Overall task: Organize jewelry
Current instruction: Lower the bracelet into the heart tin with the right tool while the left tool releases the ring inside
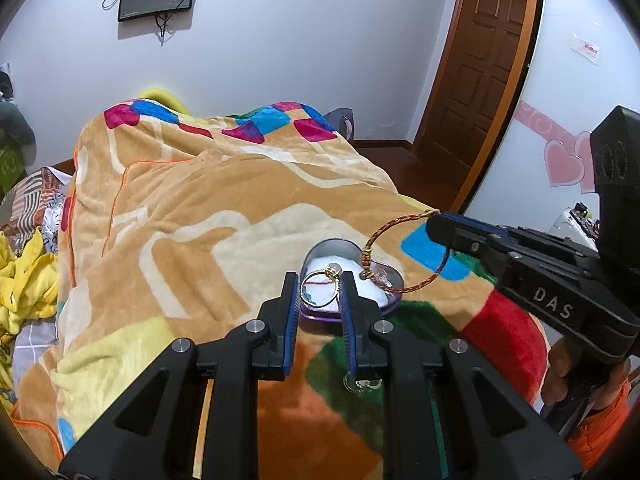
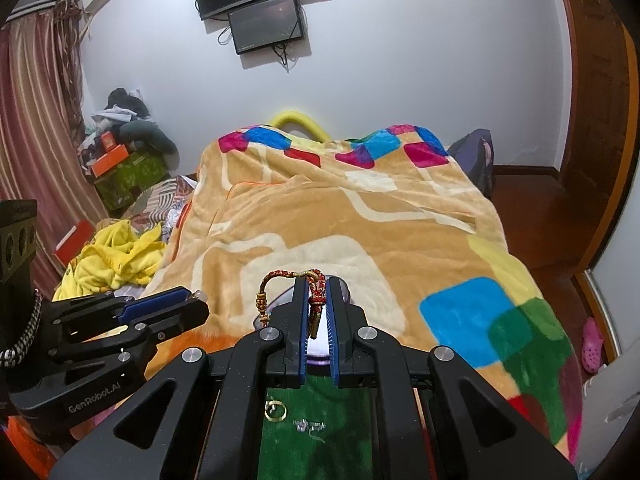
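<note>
A heart-shaped purple box [image 1: 332,249] with white lining sits on the patterned blanket [image 1: 192,208]. My left gripper [image 1: 318,284] hovers just over it, shut on a gold ring [image 1: 316,294] with a pale stone. From the right, my right gripper [image 1: 434,220] is shut on a red-and-gold braided bracelet [image 1: 384,240], whose loop hangs over the box's right lobe. In the right wrist view the right gripper [image 2: 317,284] pinches the bracelet [image 2: 280,276] between its pads. It hides most of the box [image 2: 320,361]. The left gripper [image 2: 196,300] is at the left.
Another gold ring [image 2: 275,410] and a small silver piece [image 2: 308,426] lie on the blanket's green patch near me. Yellow clothes [image 2: 116,256] and boxes [image 2: 116,164] crowd the left. A wooden door [image 1: 484,64] stands at the right. The blanket drops off to dark floor [image 2: 532,208].
</note>
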A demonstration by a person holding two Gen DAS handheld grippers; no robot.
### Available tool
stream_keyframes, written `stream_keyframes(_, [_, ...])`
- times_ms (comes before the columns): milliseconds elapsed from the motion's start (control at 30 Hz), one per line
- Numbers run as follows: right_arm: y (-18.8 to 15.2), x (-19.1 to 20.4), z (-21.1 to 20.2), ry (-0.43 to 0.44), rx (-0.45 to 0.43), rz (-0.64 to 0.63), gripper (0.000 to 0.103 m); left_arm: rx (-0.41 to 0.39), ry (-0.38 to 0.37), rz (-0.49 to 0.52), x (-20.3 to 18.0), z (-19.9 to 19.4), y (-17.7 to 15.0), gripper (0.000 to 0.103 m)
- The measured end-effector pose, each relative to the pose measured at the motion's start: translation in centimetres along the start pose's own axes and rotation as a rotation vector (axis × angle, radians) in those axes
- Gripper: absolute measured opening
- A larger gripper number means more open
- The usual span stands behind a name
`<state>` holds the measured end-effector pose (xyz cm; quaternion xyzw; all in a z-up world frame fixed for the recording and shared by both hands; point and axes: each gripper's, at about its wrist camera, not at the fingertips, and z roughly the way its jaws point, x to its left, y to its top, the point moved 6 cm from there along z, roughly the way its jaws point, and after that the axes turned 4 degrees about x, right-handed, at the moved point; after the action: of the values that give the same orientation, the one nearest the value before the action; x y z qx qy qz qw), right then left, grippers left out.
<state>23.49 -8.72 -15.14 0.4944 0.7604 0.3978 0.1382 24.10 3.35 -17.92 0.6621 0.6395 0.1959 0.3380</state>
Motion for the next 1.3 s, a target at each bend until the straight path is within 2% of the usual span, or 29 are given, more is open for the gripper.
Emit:
stream_keyframes(300, [-0.4,-0.2,3.4,0.032,0.061,0.016,0.007,0.025,-0.006,-0.002,0.4,2.5,0.7,0.019])
stream_keyframes(567, [-1.5,-0.7,6.0,0.009,0.139,-0.015,0.007,0.083,-0.042,0.005,0.1,4.9,0.3,0.019])
stream_keyframes(900, [-2.1,-1.3,6.9,0.014,0.219,-0.053,0.008,0.12,-0.038,0.061,-0.3,6.5,0.4,0.019])
stream_keyframes(1200, [-2.3,-1.9,6.4,0.023,0.24,-0.051,0.012,0.137,-0.054,0.085,-0.5,7.1,0.7,0.019])
stream_keyframes(1300, [-2.2,-1.9,6.0,0.013,0.23,-0.056,0.02,0.14,-0.064,0.086,-0.8,7.1,0.8,0.019])
